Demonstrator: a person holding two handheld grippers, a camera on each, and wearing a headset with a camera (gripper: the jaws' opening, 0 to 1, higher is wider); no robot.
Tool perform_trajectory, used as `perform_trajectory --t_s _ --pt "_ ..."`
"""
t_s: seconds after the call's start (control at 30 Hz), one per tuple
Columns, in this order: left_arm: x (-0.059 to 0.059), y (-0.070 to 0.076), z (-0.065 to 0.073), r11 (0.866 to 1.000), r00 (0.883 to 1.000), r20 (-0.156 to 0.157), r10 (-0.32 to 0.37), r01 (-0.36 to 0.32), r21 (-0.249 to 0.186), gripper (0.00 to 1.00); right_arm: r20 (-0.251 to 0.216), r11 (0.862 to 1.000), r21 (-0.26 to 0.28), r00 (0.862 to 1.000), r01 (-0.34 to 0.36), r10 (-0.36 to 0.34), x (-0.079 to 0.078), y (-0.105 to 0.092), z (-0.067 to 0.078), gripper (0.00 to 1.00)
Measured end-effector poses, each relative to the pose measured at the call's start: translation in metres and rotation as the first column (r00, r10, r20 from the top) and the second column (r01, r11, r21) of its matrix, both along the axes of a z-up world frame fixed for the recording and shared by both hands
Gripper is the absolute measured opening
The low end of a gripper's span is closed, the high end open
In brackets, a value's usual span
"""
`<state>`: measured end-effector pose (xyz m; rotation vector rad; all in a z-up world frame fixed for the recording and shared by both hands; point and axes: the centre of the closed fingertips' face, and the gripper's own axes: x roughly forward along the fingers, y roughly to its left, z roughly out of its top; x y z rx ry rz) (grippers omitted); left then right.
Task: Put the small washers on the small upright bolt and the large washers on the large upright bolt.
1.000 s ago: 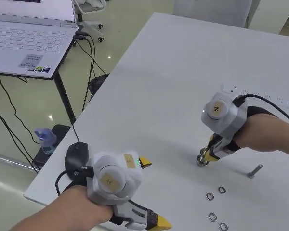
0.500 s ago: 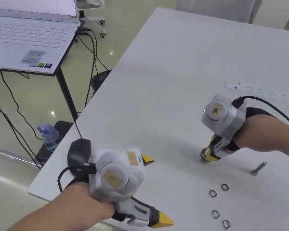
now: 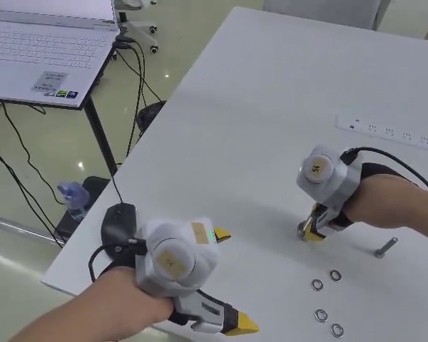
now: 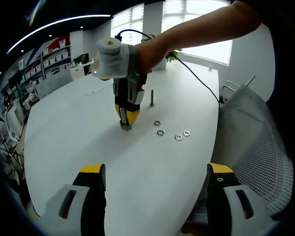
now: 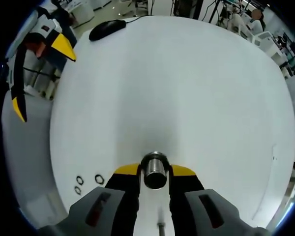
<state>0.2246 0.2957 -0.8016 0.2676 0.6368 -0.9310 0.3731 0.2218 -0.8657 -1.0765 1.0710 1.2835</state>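
Most of the white table (image 3: 257, 107) is bare. There's wide free surface ahead of and to the left of the work, out to a power strip (image 3: 389, 132) near the far side. The table's left edge runs diagonally in the head view. A black mouse (image 3: 118, 222) sits just inside that edge near the front corner, and a laptop (image 3: 43, 43) is on a separate stand beyond it.

Jaws on the left gripper (image 3: 230, 280) are spread wide with nothing between them. It's over the front-left corner, just beside the mouse and well apart from the parts.

Jaws on the right gripper (image 3: 310, 231) are narrow and clamped on the large bolt (image 3: 302, 229), pointing down at the table. The bolt's long axis runs along the jaws, roughly vertical. In the left gripper view its wide lower end is on the tabletop. The right gripper view sees it end-on between the yellow tips.

The small bolt (image 3: 384, 247) is near the right gripper on its right and nothing grips it. In the left gripper view it stands upright.

Four washers (image 3: 321, 315) lie flat in a loose cluster, nearer the person than both bolts, none touching. Can't tell small from large.
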Motion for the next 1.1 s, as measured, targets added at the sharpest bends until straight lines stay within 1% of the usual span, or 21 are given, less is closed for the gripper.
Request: perform_trajectory --t_s 0.07,0.27,0.53,0.7,0.87,0.97,1.0,1.1 --pt "0.0 0.001 -0.001 1.0 1.0 0.0 -0.002 0.002 0.005 0.84 -0.004 1.0 0.008 1.0 0.009 -0.009 0.001 0.002 0.0 0.22" --pt "0.002 0.002 0.0 1.0 1.0 -0.001 0.001 -0.001 0.006 0.84 -0.007 1.0 0.005 1.0 0.006 -0.006 -0.001 0.002 0.001 0.22" --pt "0.001 0.0 0.0 1.0 1.0 -0.003 0.0 0.0 0.004 0.84 -0.005 1.0 0.002 1.0 0.003 -0.003 0.001 0.002 0.0 0.22" --pt "0.001 0.0 -0.001 1.0 1.0 -0.003 -0.003 0.003 0.006 0.84 -0.009 1.0 0.003 1.0 0.015 -0.015 0.001 0.001 0.0 0.23" --pt "0.001 0.001 0.001 1.0 1.0 -0.001 -0.002 0.002 0.004 0.84 -0.013 1.0 0.023 1.0 0.013 -0.013 0.001 0.005 0.001 0.24" --pt "0.001 0.0 0.0 1.0 1.0 -0.002 -0.003 0.003 0.005 0.84 -0.008 0.999 0.04 1.0 0.008 -0.008 0.001 0.008 0.006 0.29" --pt "0.001 0.0 0.001 1.0 1.0 -0.002 -0.003 0.003 0.005 0.84 -0.001 0.999 0.042 1.0 -0.009 0.009 0.003 0.008 0.008 0.3" --pt "0.001 -0.002 0.002 1.0 1.0 0.001 -0.004 0.004 0.002 0.84 -0.003 0.999 0.052 1.0 -0.01 0.01 0.003 0.007 0.012 0.3"
